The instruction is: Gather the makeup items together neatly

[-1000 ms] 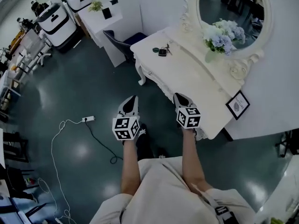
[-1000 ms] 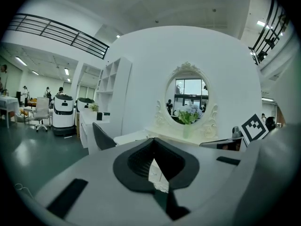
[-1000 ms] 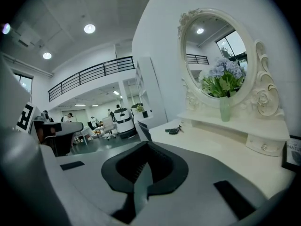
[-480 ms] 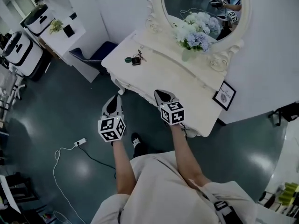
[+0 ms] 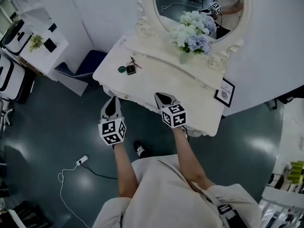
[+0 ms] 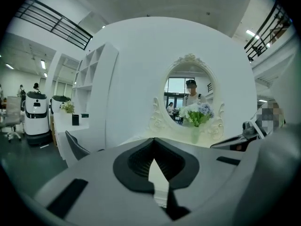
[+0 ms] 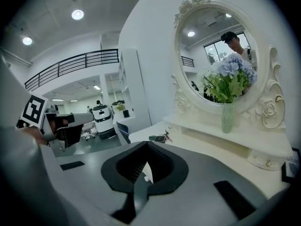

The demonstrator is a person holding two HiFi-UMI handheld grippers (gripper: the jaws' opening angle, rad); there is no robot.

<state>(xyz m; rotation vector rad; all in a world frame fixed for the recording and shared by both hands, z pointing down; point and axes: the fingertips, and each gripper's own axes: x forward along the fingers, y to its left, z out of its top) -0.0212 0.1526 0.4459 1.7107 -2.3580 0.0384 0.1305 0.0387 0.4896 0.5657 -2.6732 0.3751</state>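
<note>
I face the dressing table (image 5: 156, 82) — nothing held
My left gripper (image 5: 112, 103) and right gripper (image 5: 164, 99) are pressed together — makeup items (image 5: 127, 69) near its left corner.

White walls (image 5: 97, 8), dark glossy floor (image 5: 47, 122), blue chair (image 5: 86, 63)

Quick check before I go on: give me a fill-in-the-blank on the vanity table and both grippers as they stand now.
1. The vase of flowers stands in front of the oval ____.
2. In the head view, the small dark items lie near the ____ end of the table.
3. In that view, the framed picture is by its ____ end.
4. The left gripper and right gripper both have jaws ____, holding nothing.

Missing words: mirror; left; right; shut.
</note>
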